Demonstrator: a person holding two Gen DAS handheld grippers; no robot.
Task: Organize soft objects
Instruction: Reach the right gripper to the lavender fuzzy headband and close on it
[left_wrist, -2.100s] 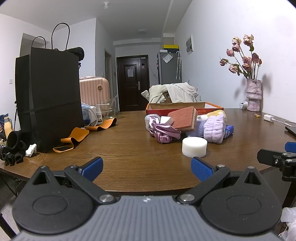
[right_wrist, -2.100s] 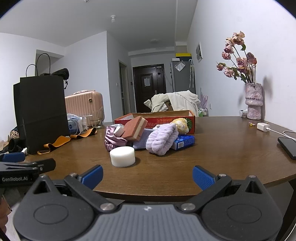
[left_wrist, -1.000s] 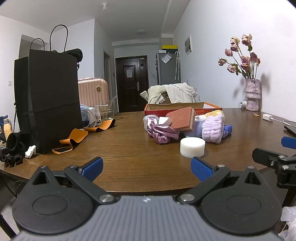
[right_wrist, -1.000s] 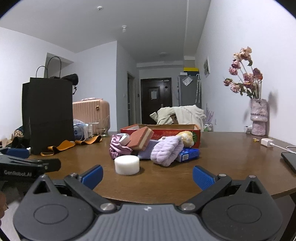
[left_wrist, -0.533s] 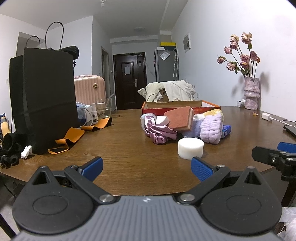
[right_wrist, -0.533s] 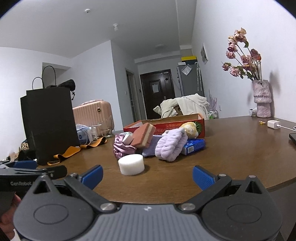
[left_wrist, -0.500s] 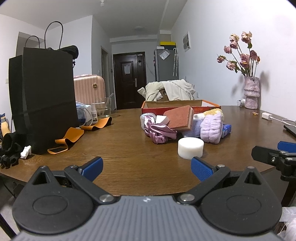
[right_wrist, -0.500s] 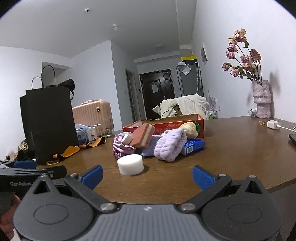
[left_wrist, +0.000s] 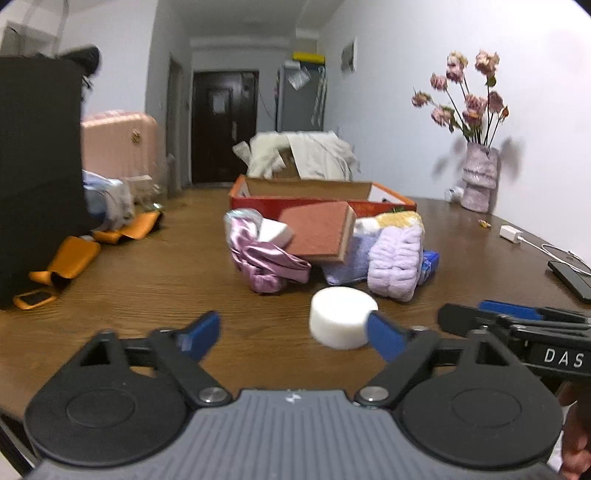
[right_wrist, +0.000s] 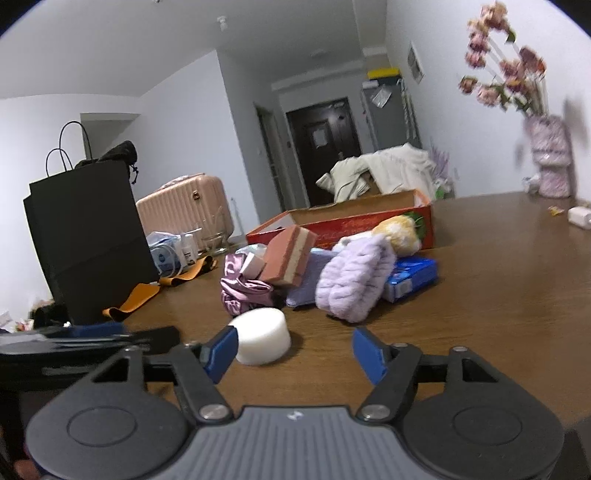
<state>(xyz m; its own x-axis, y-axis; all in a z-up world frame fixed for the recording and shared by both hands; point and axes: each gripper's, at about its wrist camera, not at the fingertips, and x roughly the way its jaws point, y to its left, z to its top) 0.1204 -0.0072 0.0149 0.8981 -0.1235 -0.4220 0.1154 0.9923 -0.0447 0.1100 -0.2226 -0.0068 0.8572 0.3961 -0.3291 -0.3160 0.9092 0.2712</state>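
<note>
Jaws of the left gripper (left_wrist: 291, 334) and right gripper (right_wrist: 293, 350) are closing with nothing between them. Just ahead on the brown wooden desk (left_wrist: 147, 288) sits a white round foam puck (left_wrist: 341, 322), the heap of soft things (left_wrist: 325, 243) lying beyond it.

Left gripper (left_wrist: 291, 336) closing, empty, near white foam puck (left_wrist: 341, 323) on table (left_wrist: 147, 288)
</note>
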